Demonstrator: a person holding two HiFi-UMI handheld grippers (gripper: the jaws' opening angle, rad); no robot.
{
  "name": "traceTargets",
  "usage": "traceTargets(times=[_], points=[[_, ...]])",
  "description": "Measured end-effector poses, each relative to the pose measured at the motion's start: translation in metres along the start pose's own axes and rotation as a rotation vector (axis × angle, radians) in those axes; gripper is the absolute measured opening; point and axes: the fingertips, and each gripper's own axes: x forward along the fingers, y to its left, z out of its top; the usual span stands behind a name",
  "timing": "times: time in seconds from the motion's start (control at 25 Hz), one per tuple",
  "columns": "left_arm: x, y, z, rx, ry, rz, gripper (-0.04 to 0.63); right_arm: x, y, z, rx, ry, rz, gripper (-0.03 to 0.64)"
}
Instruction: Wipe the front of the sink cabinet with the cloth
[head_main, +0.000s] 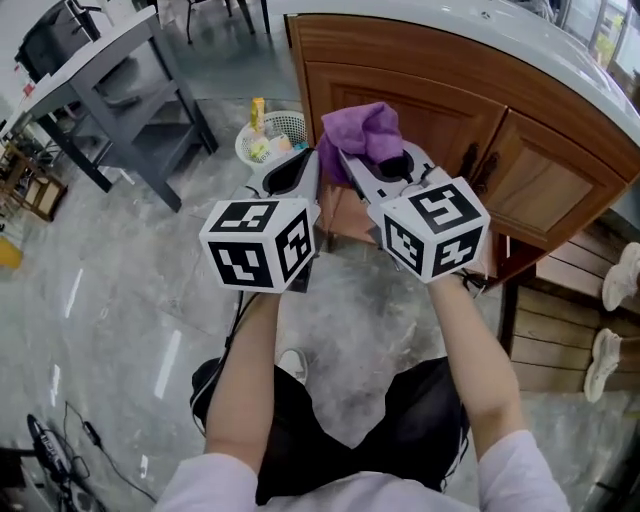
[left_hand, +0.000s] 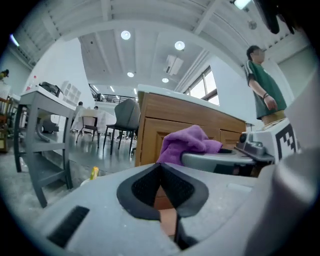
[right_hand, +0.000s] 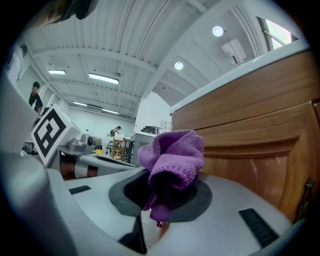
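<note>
My right claw (right_hand: 162, 196) gripped the crumpled purple cloth (right_hand: 172, 160) near the brown wooden sink cabinet (head_main: 425, 112); wiping seemingly unstarted; left claw (left_hand: 161, 189) closed, empty.

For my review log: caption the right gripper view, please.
Right gripper shut on bunched purple cloth, close to the wooden sink cabinet.

The sink cabinet front (head_main: 440, 115) blocks travel directly ahead of the right gripper (head_main: 352, 158). The counter (head_main: 470, 30) overhangs it from above. The left gripper (head_main: 305, 165) sits just beside it on the left. A white basket (head_main: 272, 130) stands near the cabinet corner. Bare floor (head_main: 120, 290) gives passage farther left.
</note>
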Motion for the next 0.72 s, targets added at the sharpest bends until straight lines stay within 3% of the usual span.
traceTargets(times=[0.28, 0.72], points=[[-0.029, 0.029, -0.001, 0.006, 0.000, 0.065, 0.006, 0.052, 0.018, -0.027, -0.027, 0.045, 0.003, 0.072], [-0.018, 0.008, -0.014, 0.007, 0.031, -0.005, 0.006, 0.049, 0.011, -0.045, -0.058, 0.081, -0.046, 0.072]])
